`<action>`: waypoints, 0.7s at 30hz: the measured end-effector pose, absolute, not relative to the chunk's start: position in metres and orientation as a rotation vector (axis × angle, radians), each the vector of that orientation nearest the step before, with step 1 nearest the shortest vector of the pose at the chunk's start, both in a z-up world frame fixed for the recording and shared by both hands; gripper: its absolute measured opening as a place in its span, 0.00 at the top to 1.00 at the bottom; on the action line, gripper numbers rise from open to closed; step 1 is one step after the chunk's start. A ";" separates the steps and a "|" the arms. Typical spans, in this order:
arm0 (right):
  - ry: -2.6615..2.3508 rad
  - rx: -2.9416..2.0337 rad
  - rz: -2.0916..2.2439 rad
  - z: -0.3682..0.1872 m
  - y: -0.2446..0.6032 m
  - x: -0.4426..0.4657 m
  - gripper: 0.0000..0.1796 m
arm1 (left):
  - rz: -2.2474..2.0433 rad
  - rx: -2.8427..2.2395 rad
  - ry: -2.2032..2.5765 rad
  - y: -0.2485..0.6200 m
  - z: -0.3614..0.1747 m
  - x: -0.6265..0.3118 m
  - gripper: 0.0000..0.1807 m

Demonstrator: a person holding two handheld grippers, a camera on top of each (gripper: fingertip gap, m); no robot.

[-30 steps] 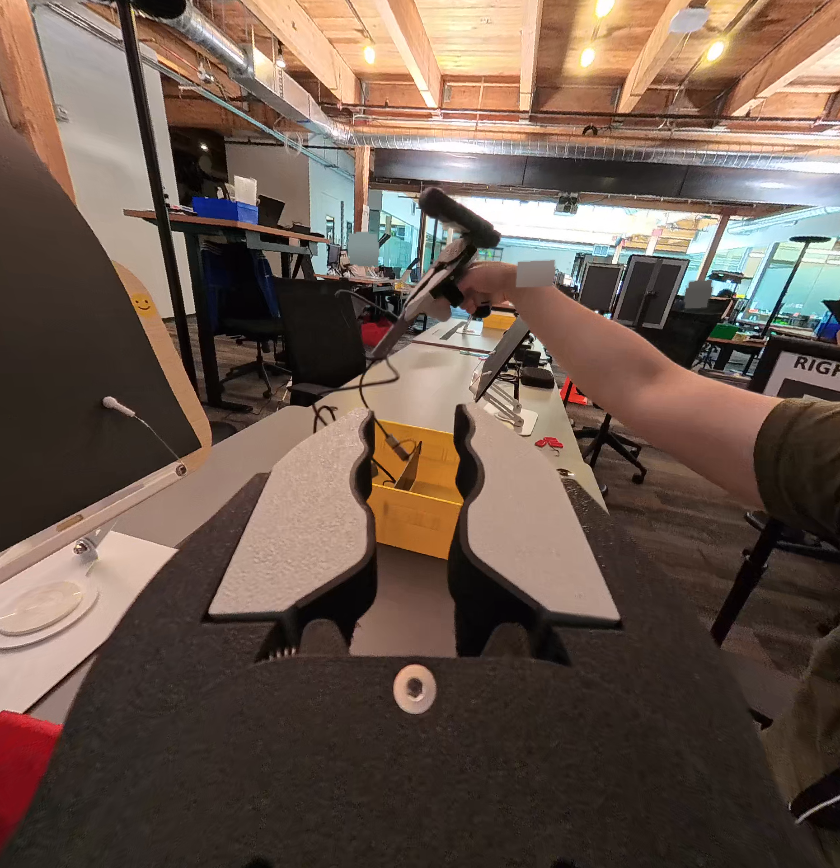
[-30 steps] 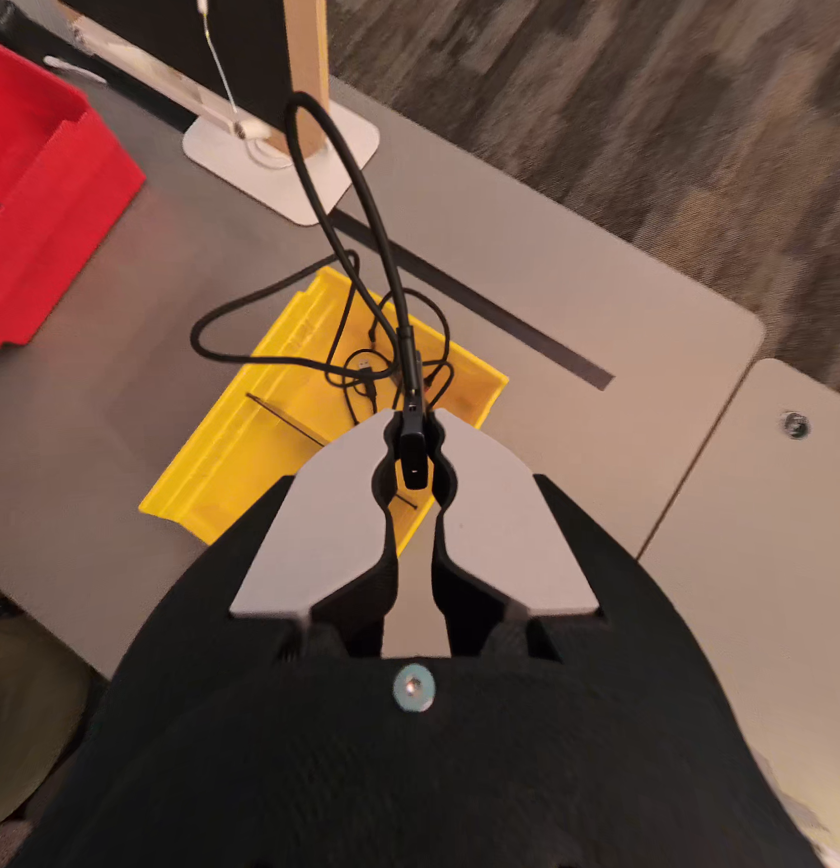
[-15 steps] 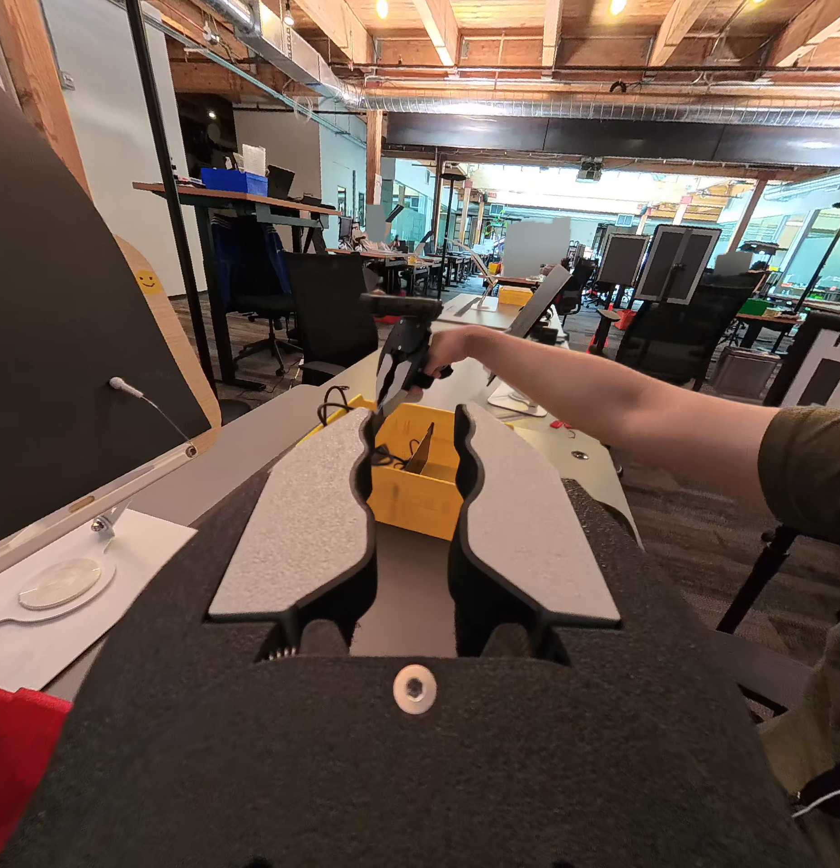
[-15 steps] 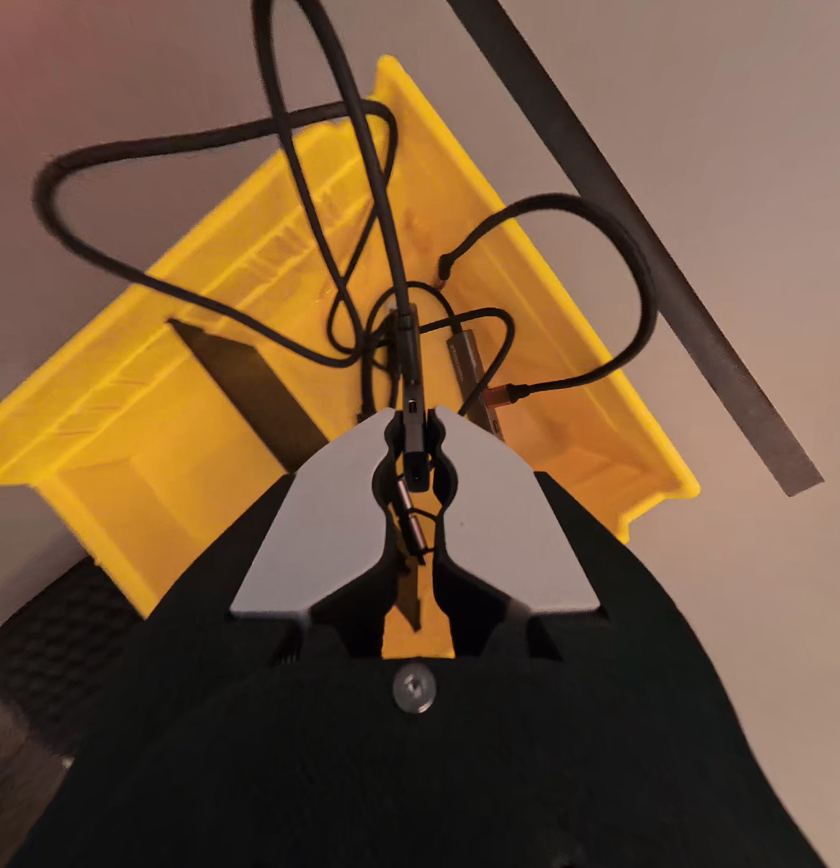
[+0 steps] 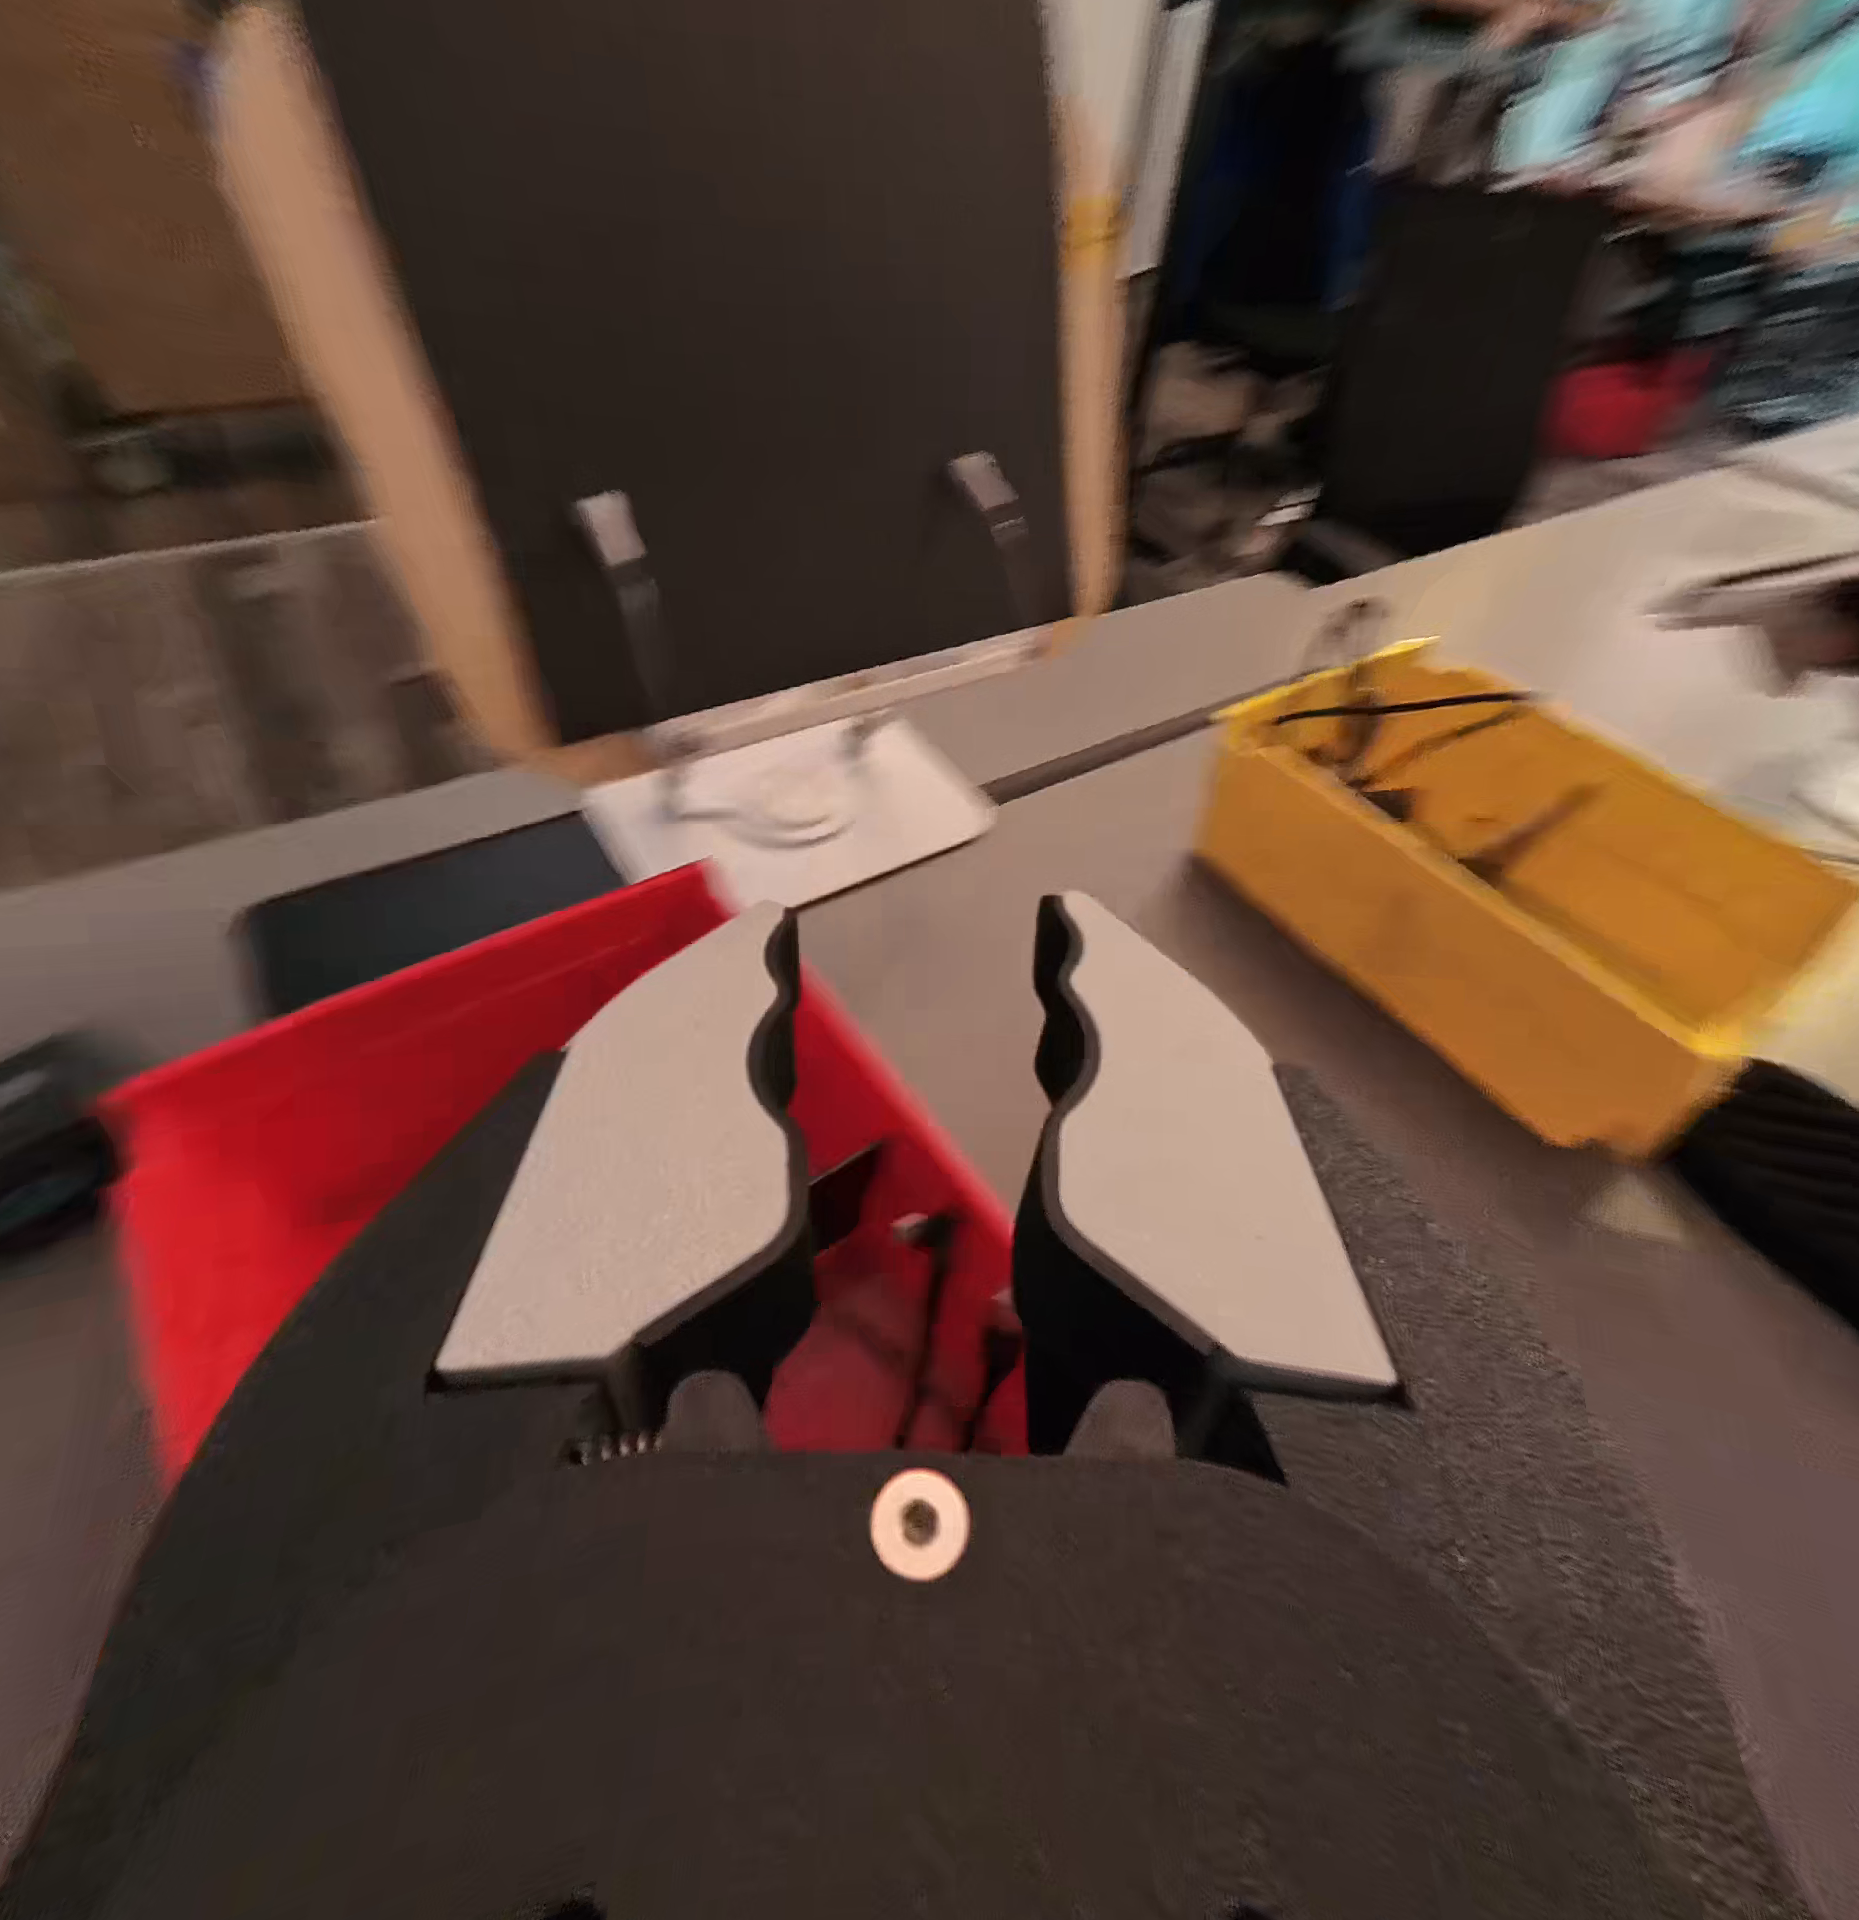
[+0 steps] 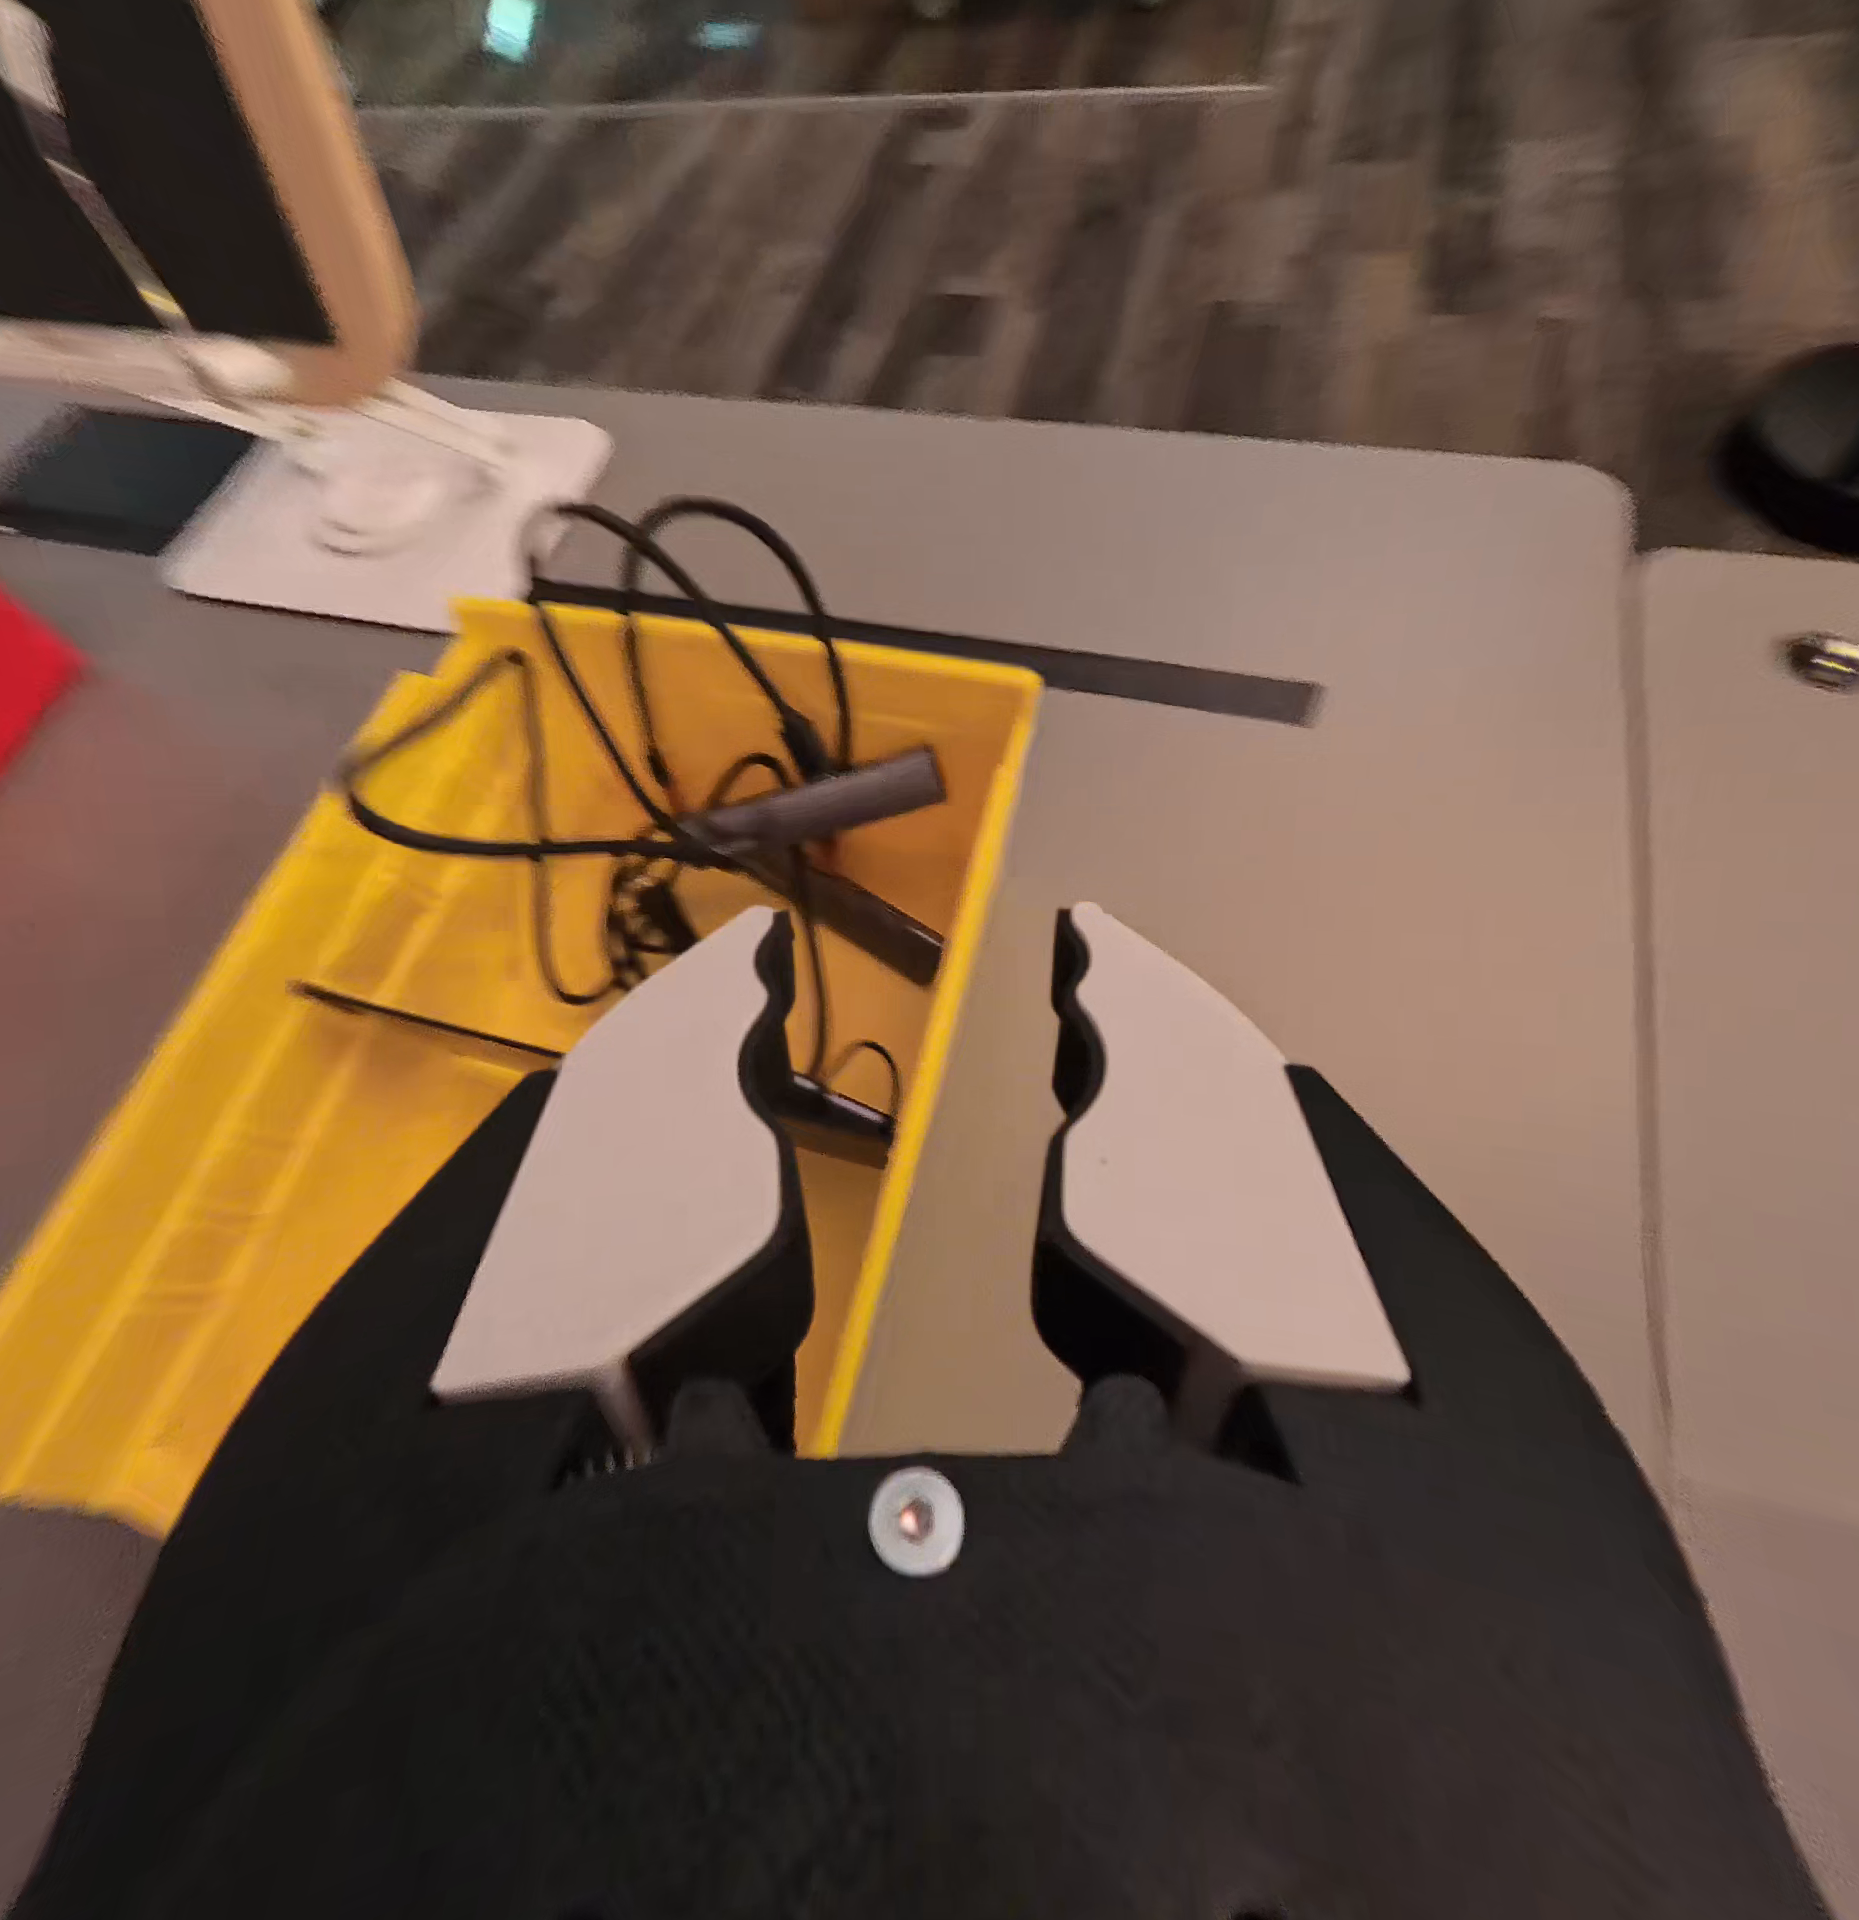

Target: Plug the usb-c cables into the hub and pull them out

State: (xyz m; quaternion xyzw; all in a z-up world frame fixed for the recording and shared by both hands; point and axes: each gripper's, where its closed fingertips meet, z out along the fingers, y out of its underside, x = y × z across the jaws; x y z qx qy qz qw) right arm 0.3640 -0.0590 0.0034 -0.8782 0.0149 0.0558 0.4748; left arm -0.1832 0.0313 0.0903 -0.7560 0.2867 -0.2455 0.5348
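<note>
Released cable [image 6: 634,727] now in yellow bin [image 6: 281,1143]; right hand-held gripper [image 6: 917,925] and left hand-held gripper [image 5: 917,914] agape, empty.

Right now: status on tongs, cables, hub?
Left tongs open, empty, over red bin. Right tongs open, empty. Cables and hub tangled in yellow bin. Both views motion-blurred.

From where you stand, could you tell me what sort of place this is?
Probably an office or lab workspace: a grey desk, a screen stand on it, office chairs behind.
</note>
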 end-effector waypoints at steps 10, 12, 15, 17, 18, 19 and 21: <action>0.029 -2.675 0.287 -0.087 -0.078 0.343 0.81 | -0.026 -2.216 0.338 0.054 0.022 -0.326 0.70; 0.073 -2.665 0.339 -0.086 -0.078 0.340 0.86 | 0.010 -2.283 0.339 0.054 0.007 -0.335 0.71; 0.096 -2.668 0.306 -0.085 -0.081 0.344 0.92 | 0.080 -2.355 0.356 0.056 -0.012 -0.348 0.71; 0.117 -2.680 0.309 -0.085 -0.084 0.344 0.96 | 0.092 -2.400 0.375 0.056 -0.024 -0.352 0.71; 0.134 -2.689 0.331 -0.086 -0.085 0.342 0.96 | 0.084 -2.418 0.384 0.055 -0.030 -0.353 0.71; 0.155 -2.696 0.344 -0.086 -0.086 0.341 0.95 | 0.070 -2.437 0.393 0.054 -0.035 -0.354 0.71; 0.201 -2.709 0.363 -0.086 -0.087 0.338 0.95 | 0.033 -2.486 0.411 0.052 -0.047 -0.354 0.72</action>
